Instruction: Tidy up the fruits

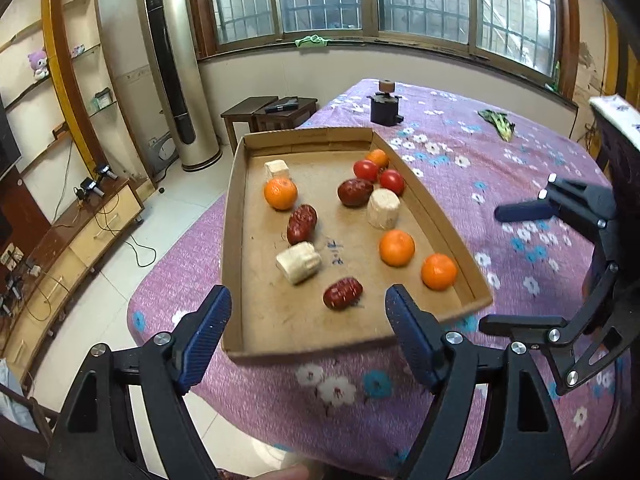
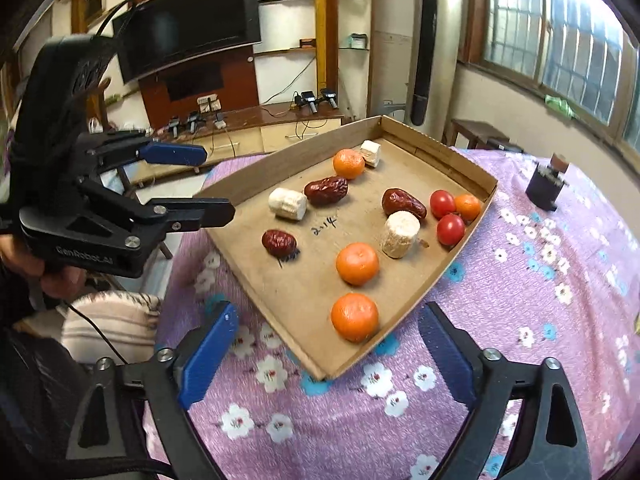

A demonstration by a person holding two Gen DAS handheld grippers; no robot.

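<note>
A shallow cardboard tray [image 1: 234, 240] [image 2: 436, 276] lies on the purple flowered cloth. It holds several oranges [image 1: 397, 248] [image 2: 354, 317], three red dates [image 1: 343, 293] [image 2: 279, 242], two cherry tomatoes [image 1: 366, 170] [image 2: 450, 229] and three pale corn pieces [image 1: 298, 262] [image 2: 400, 234]. My left gripper [image 1: 308, 316] is open and empty, hovering over the tray's near edge; it also shows in the right wrist view [image 2: 216, 184]. My right gripper [image 2: 332, 344] is open and empty at the tray's near corner, close to an orange; it also shows in the left wrist view [image 1: 508, 272].
A small black device [image 1: 385, 106] [image 2: 546, 186] stands at the far end of the table. A green leafy vegetable [image 1: 500, 123] lies far right. The table edge drops to the tiled floor on the left. A tall air conditioner [image 1: 176, 68] and low stools stand beyond.
</note>
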